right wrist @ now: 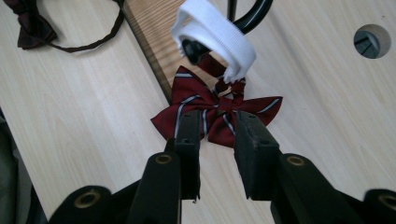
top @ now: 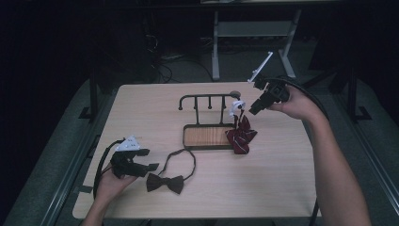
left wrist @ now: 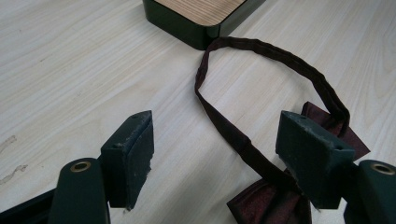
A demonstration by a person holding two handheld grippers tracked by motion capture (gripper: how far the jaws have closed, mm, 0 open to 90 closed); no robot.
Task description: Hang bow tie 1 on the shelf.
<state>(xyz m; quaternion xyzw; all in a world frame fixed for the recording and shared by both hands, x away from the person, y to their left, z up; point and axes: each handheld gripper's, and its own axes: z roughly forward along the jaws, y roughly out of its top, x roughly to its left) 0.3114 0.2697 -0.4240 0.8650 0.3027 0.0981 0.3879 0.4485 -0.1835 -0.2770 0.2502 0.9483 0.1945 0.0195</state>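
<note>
Two bow ties are in play, and from where I stand one looks dealt with and one not. The striped red bow tie (top: 241,135) hangs by its white elastic band (right wrist: 219,39) from the rightmost peg of the black rack (top: 207,99), its bow drooping against the right end of the rack's wooden base (top: 205,136), at about three o'clock from the base's middle. The right tongs (top: 254,109) sit just off it at roughly one o'clock, jaws parted a little, with nothing between the pads; in the right gripper view the bow lies past the tips, not pinched. I'd judge that tie hung and let go.

The dark brown bow tie (top: 164,182) lies flat on the table (top: 282,188), at about seven o'clock from the base, its thin neck strap (left wrist: 261,51) looping up toward the base's near corner. The left tongs (top: 151,165) rest beside it at nine o'clock, spread wide; in the left gripper view the strap runs between the jaws while the right-hand pad hovers over the bow's edge, not pressing as far as I can tell. So that one is left to lift and hook on a free peg.

The striped tie looks satiny: deep red with thin white and dark stripes, several folded wings pinched at a centre knot.
</note>
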